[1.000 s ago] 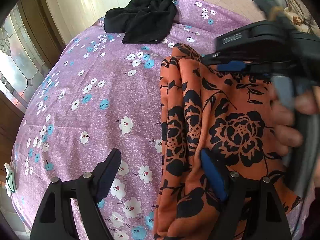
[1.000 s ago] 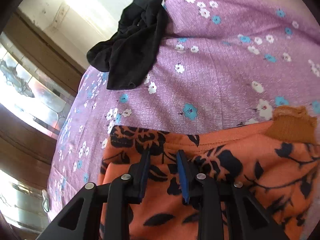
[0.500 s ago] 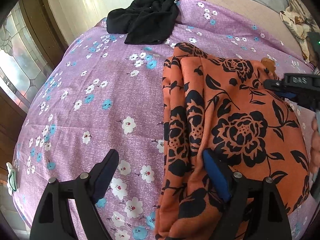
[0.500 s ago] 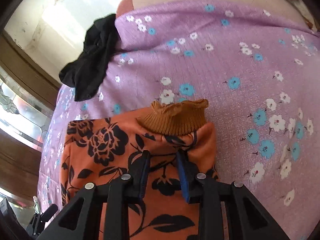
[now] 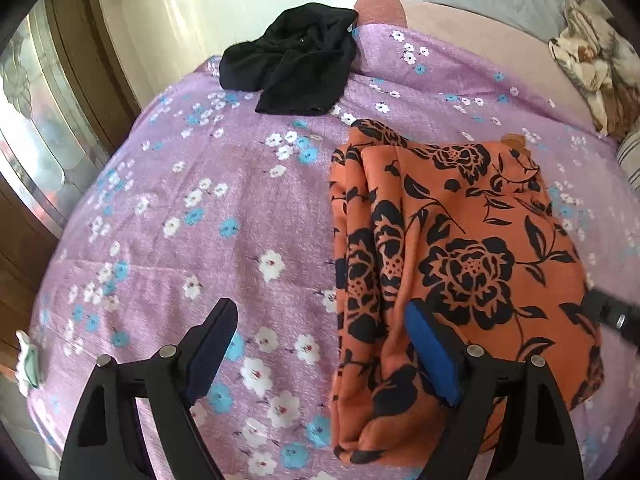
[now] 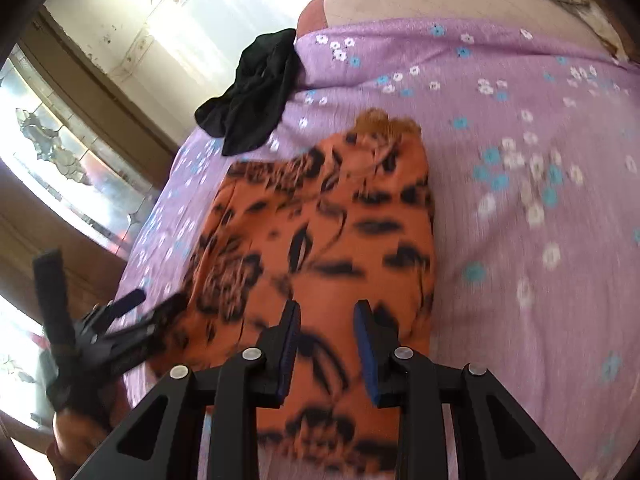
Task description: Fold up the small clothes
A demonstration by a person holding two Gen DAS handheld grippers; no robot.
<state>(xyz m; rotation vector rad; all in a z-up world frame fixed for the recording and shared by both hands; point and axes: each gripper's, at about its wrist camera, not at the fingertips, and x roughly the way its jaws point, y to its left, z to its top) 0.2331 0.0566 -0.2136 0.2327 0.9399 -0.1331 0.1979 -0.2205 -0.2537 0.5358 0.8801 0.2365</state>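
Left gripper (image 5: 320,320), seen from its own wrist camera, is spread wide with nothing between its fingers. One finger (image 5: 216,332) hangs over the purple flowered bedspread (image 5: 208,240); the other, with a blue pad (image 5: 430,354), lies over the near edge of the orange blouse with black flowers (image 5: 460,248). Whether that pad touches the cloth cannot be told.

Right gripper (image 6: 327,322), seen from its own wrist camera, is partly open, its two blue pads parted by a narrow gap and clasping nothing. It hangs over the near end of the orange blouse (image 6: 320,240), which is folded into a long strip running away from the gripper. A mustard ribbed collar (image 6: 380,122) shows at the far end. This view is blurred.

Beyond the blouse and to the left of both grippers, a crumpled black garment (image 5: 292,68) lies apart from it at the far edge of the bed. To the left of the right gripper, the left gripper (image 6: 132,320) appears beside the blouse. A patterned cloth (image 5: 592,60) lies far right of the left gripper.
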